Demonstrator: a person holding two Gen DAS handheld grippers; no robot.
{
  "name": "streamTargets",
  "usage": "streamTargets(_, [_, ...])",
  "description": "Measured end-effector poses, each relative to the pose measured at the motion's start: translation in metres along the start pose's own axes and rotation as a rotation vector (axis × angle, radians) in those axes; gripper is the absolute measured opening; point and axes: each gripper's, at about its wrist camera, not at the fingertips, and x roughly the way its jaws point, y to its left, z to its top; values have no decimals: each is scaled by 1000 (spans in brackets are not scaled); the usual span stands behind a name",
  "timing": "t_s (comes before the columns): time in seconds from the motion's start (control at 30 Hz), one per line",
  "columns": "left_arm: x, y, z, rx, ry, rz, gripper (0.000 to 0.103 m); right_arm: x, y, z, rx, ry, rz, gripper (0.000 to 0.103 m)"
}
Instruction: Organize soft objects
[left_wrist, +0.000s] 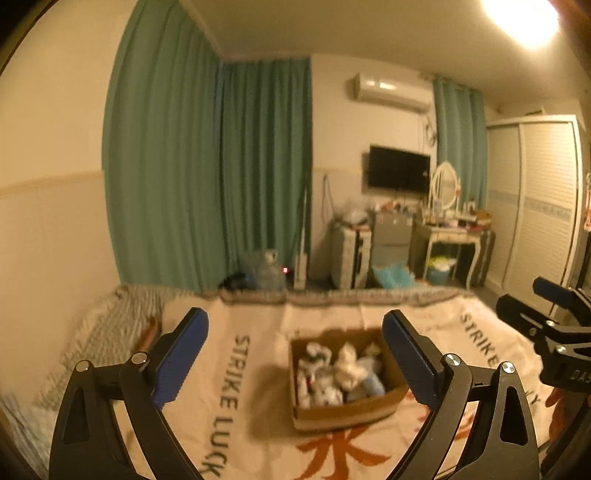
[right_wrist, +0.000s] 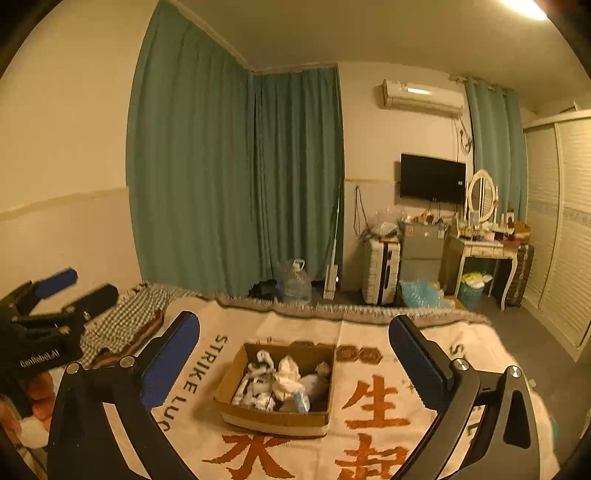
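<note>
A brown cardboard box (left_wrist: 347, 411) (right_wrist: 273, 419) sits on a cream blanket on the bed, holding several white and pale blue soft bundles (left_wrist: 345, 369) (right_wrist: 286, 376). My left gripper (left_wrist: 295, 354) is open and empty, raised above the bed just short of the box. My right gripper (right_wrist: 295, 360) is open and empty, also raised before the box. Each gripper shows at the edge of the other's view: the right one (left_wrist: 532, 299) and the left one (right_wrist: 85, 288), both open.
The cream blanket (left_wrist: 258, 325) (right_wrist: 369, 332) has dark "STRIKE LUCK" lettering and orange characters. A checked cloth (right_wrist: 129, 314) lies at the bed's left. Beyond the bed stand green curtains (right_wrist: 221, 166), a water jug (right_wrist: 295, 282), a suitcase (right_wrist: 380, 273), a dressing table (right_wrist: 484, 251) and a wardrobe (right_wrist: 561, 221).
</note>
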Motion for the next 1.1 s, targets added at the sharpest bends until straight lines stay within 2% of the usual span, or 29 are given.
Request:
streamTargets(0.1, [17,0,-29,12,36,31,97,32,-5,-30,14,69,4,103])
streamTargets(0.27, [41,3,-61,-15,122,41,97,75,-17,-84,74,187,0,103])
streamTargets(0.47, [54,-4,-73,1,186,33,97,101,-20,-116,75,275,-14,103])
streamTargets(0.7, [63,-3,-82,-15,223,26,97,105,-20,-117,87,291,-4,103])
streamTargets(1.1, [61,-6,-83,6,233,2,97,97,-13,-110,64,272,-9,103])
